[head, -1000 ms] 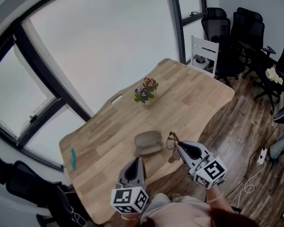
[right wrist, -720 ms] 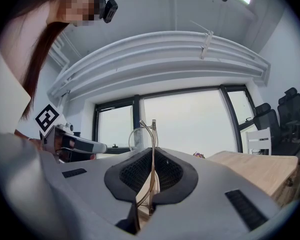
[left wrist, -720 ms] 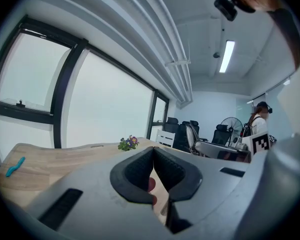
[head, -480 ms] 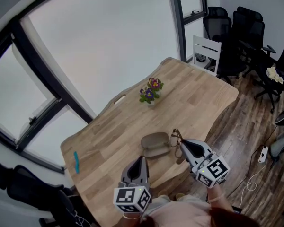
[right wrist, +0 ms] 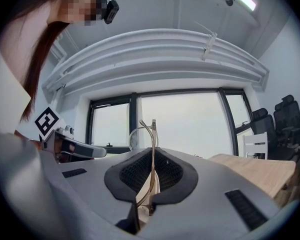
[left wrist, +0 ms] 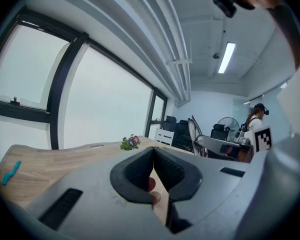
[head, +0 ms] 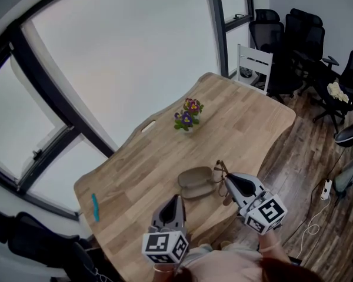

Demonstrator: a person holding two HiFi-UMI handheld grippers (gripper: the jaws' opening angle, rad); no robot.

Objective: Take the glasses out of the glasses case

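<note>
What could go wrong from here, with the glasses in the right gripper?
1. The right gripper pinches the glasses only on a thin part of the frame, so they could twist, slip or bend.
2. They hang close to the table edge, so a drop might reach the floor.
3. The left gripper is shut, off the case; a bump could shove it.

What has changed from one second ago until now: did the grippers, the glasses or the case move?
Almost nothing changed. The right gripper still holds the glasses just right of the glasses case, perhaps a little nearer to it; the head view shifted slightly, so I cannot be sure. The left gripper stays shut and empty by the near edge of the table. The case and the flowers did not move.
</note>
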